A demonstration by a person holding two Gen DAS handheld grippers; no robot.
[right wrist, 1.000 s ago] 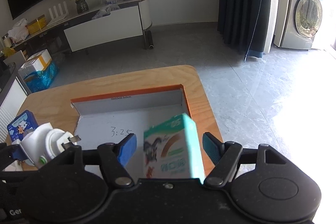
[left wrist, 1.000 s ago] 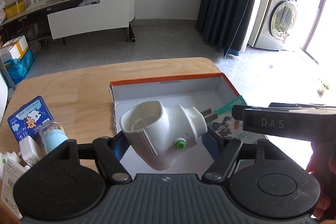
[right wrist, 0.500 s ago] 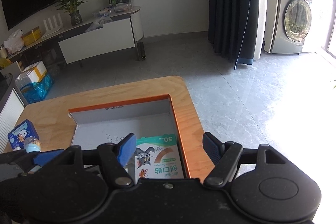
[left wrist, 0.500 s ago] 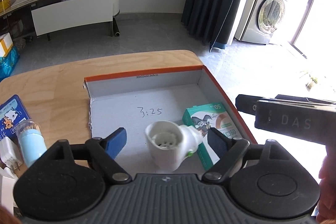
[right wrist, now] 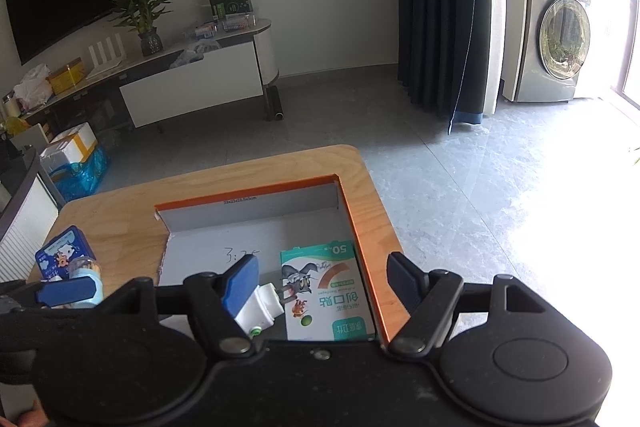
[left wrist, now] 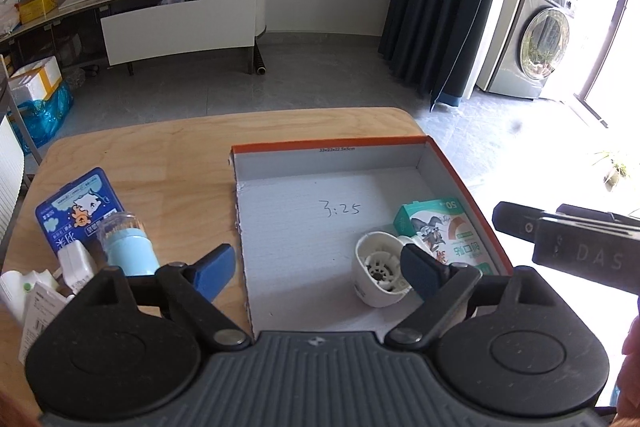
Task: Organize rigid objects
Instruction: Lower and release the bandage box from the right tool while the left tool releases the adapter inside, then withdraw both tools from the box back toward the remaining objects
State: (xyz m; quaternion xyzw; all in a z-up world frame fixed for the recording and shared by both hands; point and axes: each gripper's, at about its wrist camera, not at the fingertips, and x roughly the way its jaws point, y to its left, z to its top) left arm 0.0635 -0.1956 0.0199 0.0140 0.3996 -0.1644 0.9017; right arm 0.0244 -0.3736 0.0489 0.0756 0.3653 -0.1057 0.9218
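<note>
Opening above the orange-rimmed box (left wrist: 448, 163), the left gripper (left wrist: 316, 265) grasped nothing; the white plug adapter (left wrist: 378, 273) lay inside beside the bandage box (right wrist: 326, 293). The right gripper (right wrist: 326, 277) likewise stood wide and empty

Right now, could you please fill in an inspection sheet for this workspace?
Surface: light wooden table.
Job's things: white plug-in adapter and green bandage box lie in the orange-edged cardboard box.
Clutter: blue tissue pack, pale blue jar, white charger on the table beside the box.
Grippers: left gripper opening, empty; right gripper open, empty.
Cables: nothing seen.
Surroundings: washing machine, dark curtain.
</note>
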